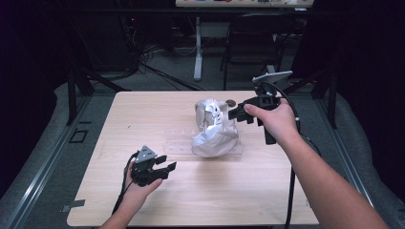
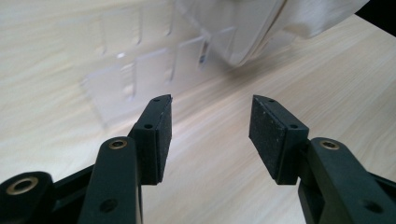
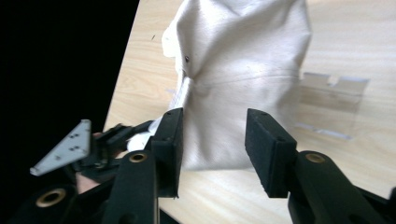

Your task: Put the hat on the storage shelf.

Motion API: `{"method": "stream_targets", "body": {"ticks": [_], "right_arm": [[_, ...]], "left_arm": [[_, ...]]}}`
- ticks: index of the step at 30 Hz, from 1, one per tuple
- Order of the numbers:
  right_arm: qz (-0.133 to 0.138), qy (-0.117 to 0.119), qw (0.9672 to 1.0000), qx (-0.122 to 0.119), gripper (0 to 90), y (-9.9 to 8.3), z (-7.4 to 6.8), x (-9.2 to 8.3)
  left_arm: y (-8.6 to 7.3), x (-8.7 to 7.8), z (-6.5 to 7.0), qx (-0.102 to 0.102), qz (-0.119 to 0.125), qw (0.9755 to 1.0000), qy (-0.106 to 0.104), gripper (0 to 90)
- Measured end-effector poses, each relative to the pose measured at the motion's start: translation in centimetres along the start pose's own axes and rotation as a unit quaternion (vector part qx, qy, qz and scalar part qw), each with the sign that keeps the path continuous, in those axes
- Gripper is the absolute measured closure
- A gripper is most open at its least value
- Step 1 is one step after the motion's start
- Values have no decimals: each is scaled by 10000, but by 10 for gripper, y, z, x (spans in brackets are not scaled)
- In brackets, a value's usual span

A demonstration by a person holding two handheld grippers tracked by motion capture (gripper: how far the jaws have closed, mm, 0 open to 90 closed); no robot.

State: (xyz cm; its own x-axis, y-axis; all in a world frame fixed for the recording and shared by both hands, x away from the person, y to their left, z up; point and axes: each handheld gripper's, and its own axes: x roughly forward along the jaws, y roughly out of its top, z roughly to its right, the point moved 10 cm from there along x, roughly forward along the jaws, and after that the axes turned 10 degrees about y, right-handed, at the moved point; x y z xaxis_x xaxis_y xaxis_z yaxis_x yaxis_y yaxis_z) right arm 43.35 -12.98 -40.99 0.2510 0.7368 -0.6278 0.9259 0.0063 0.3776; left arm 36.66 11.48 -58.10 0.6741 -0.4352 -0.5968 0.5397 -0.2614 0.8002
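Note:
A white crumpled cloth bag (image 1: 213, 129) stands in the middle of the wooden table, resting on a clear acrylic holder (image 1: 177, 145). My right gripper (image 1: 237, 113) hovers open at the bag's far right side, close to it but not around it. In the right gripper view the bag (image 3: 238, 70) stands just beyond the open gripper (image 3: 212, 140), with the acrylic holder (image 3: 332, 95) to its right. My left gripper (image 1: 166, 161) is open near the table's front left, apart from the bag. In the left gripper view the gripper (image 2: 210, 135) points at the acrylic holder (image 2: 140, 74) and the bag's lower edge (image 2: 261, 28).
A small dark round object (image 1: 230, 102) lies on the table behind the bag. Bare wood (image 1: 229, 191) spreads across the front of the table. Beyond the far edge stand a chair (image 1: 253, 43) and a desk leg (image 1: 197, 47). The left gripper's grey plate (image 3: 65, 147) is seen at the lower left of the right gripper view.

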Motion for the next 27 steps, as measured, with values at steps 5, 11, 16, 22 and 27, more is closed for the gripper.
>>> {"method": "stream_targets", "body": {"ticks": [5, 11, 16, 22, 27], "right_arm": [[165, -54, 9997, -188, 558, -13, 9, -7], [337, -87, 9989, -328, 527, -26, 25, -13], [354, -430, 9971, -510, 511, -45, 51, -12], [418, -791, 9927, -815, 511, -72, 80, -9], [251, -941, 9911, -905, 500, -104, 110, 3]], "left_arm": [[-17, -8, -10, -40, -36, 10000, 69, 494], [-31, -7, -22, -46, -84, 9999, 135, 479], [-38, -3, -27, 7, -188, 9996, 195, 466], [-42, 1, -35, 52, -277, 9990, 341, 463], [-46, 5, -43, -5, -368, 9983, 443, 460]]}}
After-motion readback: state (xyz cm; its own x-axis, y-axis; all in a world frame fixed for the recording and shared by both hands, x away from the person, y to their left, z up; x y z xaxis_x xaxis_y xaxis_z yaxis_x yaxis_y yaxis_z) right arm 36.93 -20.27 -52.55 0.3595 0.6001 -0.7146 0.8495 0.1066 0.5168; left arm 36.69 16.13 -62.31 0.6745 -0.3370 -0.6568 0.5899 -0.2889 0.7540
